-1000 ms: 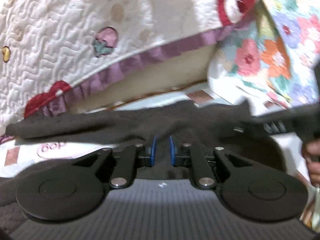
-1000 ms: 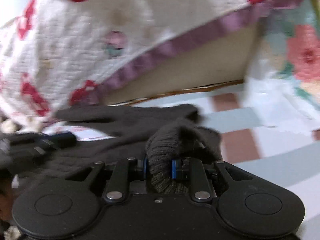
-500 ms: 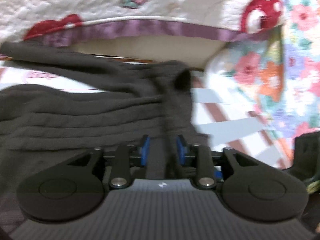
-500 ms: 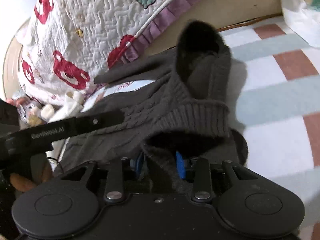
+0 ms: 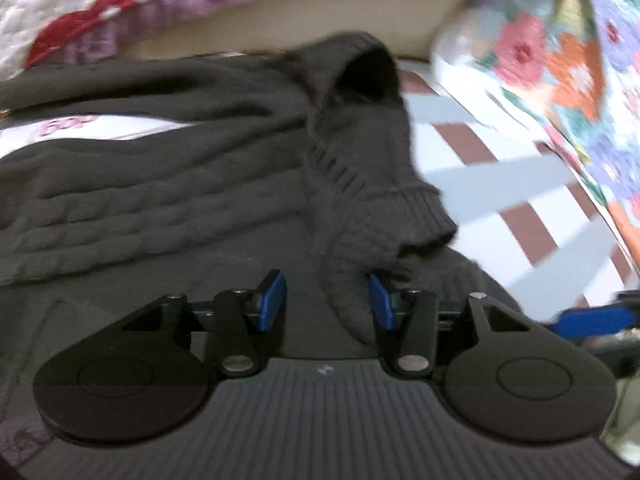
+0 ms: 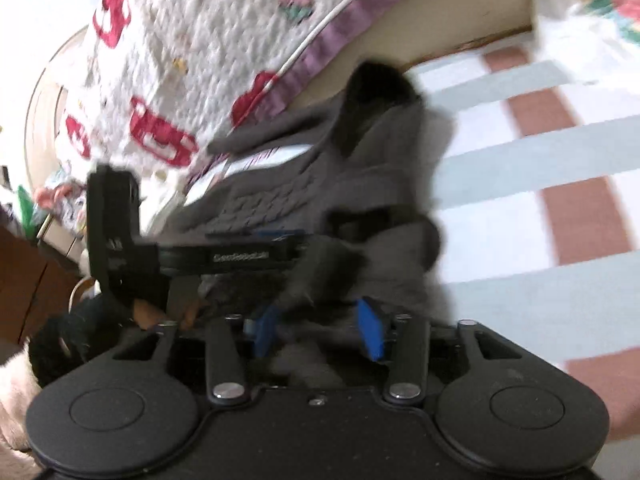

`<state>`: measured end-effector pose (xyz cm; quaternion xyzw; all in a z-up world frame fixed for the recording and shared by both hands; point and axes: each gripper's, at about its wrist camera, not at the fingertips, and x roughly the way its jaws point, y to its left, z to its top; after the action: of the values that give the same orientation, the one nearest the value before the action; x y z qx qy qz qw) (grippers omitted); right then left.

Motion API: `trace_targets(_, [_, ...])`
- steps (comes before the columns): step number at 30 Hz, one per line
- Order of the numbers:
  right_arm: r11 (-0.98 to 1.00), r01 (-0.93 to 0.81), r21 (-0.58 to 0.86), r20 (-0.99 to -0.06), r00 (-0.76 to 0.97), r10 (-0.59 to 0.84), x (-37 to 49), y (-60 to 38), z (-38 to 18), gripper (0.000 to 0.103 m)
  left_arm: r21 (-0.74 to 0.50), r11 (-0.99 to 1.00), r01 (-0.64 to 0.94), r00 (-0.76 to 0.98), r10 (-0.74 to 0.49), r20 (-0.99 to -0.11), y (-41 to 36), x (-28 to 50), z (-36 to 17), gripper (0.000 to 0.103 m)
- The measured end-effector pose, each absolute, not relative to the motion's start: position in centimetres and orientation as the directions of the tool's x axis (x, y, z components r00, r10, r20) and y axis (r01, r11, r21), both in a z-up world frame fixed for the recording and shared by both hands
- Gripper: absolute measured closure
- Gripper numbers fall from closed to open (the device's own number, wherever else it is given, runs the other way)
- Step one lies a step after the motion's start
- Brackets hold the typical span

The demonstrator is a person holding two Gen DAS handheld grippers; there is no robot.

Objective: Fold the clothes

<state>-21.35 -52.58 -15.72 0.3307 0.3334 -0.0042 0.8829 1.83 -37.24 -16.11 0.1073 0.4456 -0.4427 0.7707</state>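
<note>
Left wrist view shows the left tool (image 5: 327,300) at the bottom centre of the frame with its two blue pads spread apart. A dark grey knitted sweater (image 5: 152,184) fills the left and middle of the frame, lying on a bed sheet (image 5: 500,176) striped in pale blue, white and brown. One sleeve (image 5: 360,152) runs from the upper middle down toward the tool; its ribbed end drops between the pads, close to the right-hand pad, but nothing is pinched. A white quilt with red shapes and a purple border (image 5: 80,12) crosses the top left, and a flowered cloth (image 5: 560,60) sits at the upper right.

Right wrist view has the right tool (image 6: 318,330) at lower centre, pads also spread, with blurred grey knit lying between them and not clamped. The sweater (image 6: 280,196) sits in the middle of the frame, the striped sheet (image 6: 540,152) to its right. The left tool (image 6: 224,258) reaches in from the left edge over the sweater, with a hand (image 6: 148,312) partly visible beneath it.
</note>
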Motion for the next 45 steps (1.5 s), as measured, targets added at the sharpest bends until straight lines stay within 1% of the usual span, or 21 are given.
trace_targets(5, [0.878, 0.269, 0.396, -0.666, 0.743, 0.073, -22.8, -52.8, -15.1, 0.046, -0.272, 0.634, 0.724, 0.230, -0.594, -0.771, -35.5, 3.4, -16.1, 0.056])
trace_targets(7, [0.892, 0.246, 0.379, -0.671, 0.737, 0.081, -22.6, -52.5, -15.3, 0.046, -0.264, 0.639, 0.722, 0.232, -0.583, -0.778, -35.4, 3.3, -16.0, 0.056])
trace_targets(9, [0.860, 0.202, 0.469, -0.622, 0.766, 0.160, -22.2, -52.6, -15.6, 0.046, -0.203, 0.671, 0.713, 0.276, -0.535, -0.799, -35.6, 3.3, -16.2, 0.053])
trace_targets(12, [0.623, 0.153, 0.767, -0.417, 0.857, 0.303, -21.7, -53.8, -17.1, 0.042, -0.099, 0.718, 0.689, 0.352, -0.451, -0.820, -35.7, 3.5, -16.4, 0.056])
trace_targets(13, [0.564, 0.161, 0.810, -0.386, 0.871, 0.306, -21.3, -53.9, -17.7, 0.038, -0.113, 0.720, 0.685, 0.347, -0.458, -0.818, -35.4, 3.6, -16.3, 0.056])
trace_targets(15, [0.563, 0.209, 0.800, -0.418, 0.867, 0.272, -20.1, -53.3, -18.3, 0.037, -0.160, 0.714, 0.681, 0.320, -0.487, -0.813, -34.9, 3.9, -16.0, 0.056])
trace_targets(18, [0.649, 0.284, 0.705, -0.535, 0.815, 0.224, -17.4, -52.4, -19.1, 0.037, -0.175, 0.701, 0.691, 0.315, -0.510, -0.800, -34.5, 4.0, -15.2, 0.055])
trace_targets(20, [0.648, 0.314, 0.694, -0.536, 0.826, 0.174, -16.6, -52.5, -19.8, 0.037, -0.188, 0.694, 0.695, 0.313, -0.528, -0.790, -34.2, 4.0, -14.8, 0.055])
trace_targets(21, [0.662, 0.309, 0.682, -0.526, 0.837, 0.152, -16.2, -52.5, -19.8, 0.039, -0.205, 0.689, 0.696, 0.309, -0.544, -0.780, -34.1, 4.0, -14.6, 0.055])
trace_targets(22, [0.710, 0.261, 0.654, -0.493, 0.859, 0.137, -15.9, -52.3, -19.2, 0.071, -0.223, 0.681, 0.698, 0.302, -0.562, -0.770, -34.0, 4.1, -14.4, 0.055])
trace_targets(23, [0.763, 0.220, 0.607, -0.466, 0.877, 0.117, -15.7, -52.0, -18.4, 0.093, -0.239, 0.673, 0.700, 0.297, -0.579, -0.759, -34.0, 4.1, -14.2, 0.055])
trace_targets(26, [0.919, 0.192, 0.343, -0.412, 0.911, -0.036, -16.5, -50.8, -14.2, 0.093, -0.266, 0.648, 0.714, 0.295, -0.623, -0.725, -33.6, 4.1, -13.0, 0.055])
trace_targets(29, [0.911, 0.382, 0.155, -0.327, 0.890, -0.318, -19.9, -53.2, -9.8, 0.094, -0.271, 0.617, 0.739, 0.275, -0.643, -0.715, -33.7, 3.9, -12.1, 0.053])
trace_targets(30, [0.876, 0.468, 0.118, -0.328, 0.851, -0.411, -21.2, -54.8, -9.4, 0.094, -0.271, 0.605, 0.748, 0.259, -0.643, -0.721, -33.9, 3.9, -12.1, 0.053])
trace_targets(32, [0.803, 0.591, 0.072, -0.390, 0.758, -0.523, -23.0, -58.2, -10.2, 0.094, -0.269, 0.586, 0.764, 0.209, -0.620, -0.757, -34.7, 3.5, -12.8, 0.053])
trace_targets(33, [0.778, 0.623, 0.079, -0.449, 0.719, -0.531, -23.5, -59.9, -11.4, 0.095, -0.268, 0.577, 0.771, 0.182, -0.603, -0.777, -35.1, 3.3, -13.2, 0.053])
trace_targets(35, [0.747, 0.647, 0.155, -0.574, 0.674, -0.465, -24.0, -62.5, -14.4, 0.095, -0.254, 0.567, 0.783, 0.134, -0.553, -0.822, -36.0, 2.6, -14.5, 0.053])
trace_targets(37, [0.736, 0.652, 0.184, -0.633, 0.652, -0.418, -24.0, -62.9, -16.6, 0.095, -0.234, 0.562, 0.793, 0.112, -0.513, -0.851, -36.4, 1.8, -15.7, 0.053])
trace_targets(41, [0.722, 0.671, 0.169, -0.653, 0.625, -0.428, -23.8, -62.5, -17.9, 0.095, -0.229, 0.567, 0.791, 0.096, -0.485, -0.869, -36.2, 1.2, -16.7, 0.053])
trace_targets(43, [0.717, 0.672, 0.184, -0.630, 0.641, -0.438, -24.1, -62.5, -17.4, 0.095, -0.254, 0.579, 0.775, 0.083, -0.491, -0.867, -35.8, 1.5, -16.6, 0.053])
trace_targets(45, [0.736, 0.664, 0.130, -0.592, 0.648, -0.479, -24.0, -61.8, -16.2, 0.095, -0.288, 0.594, 0.751, 0.069, -0.505, -0.861, -35.3, 2.1, -16.3, 0.053])
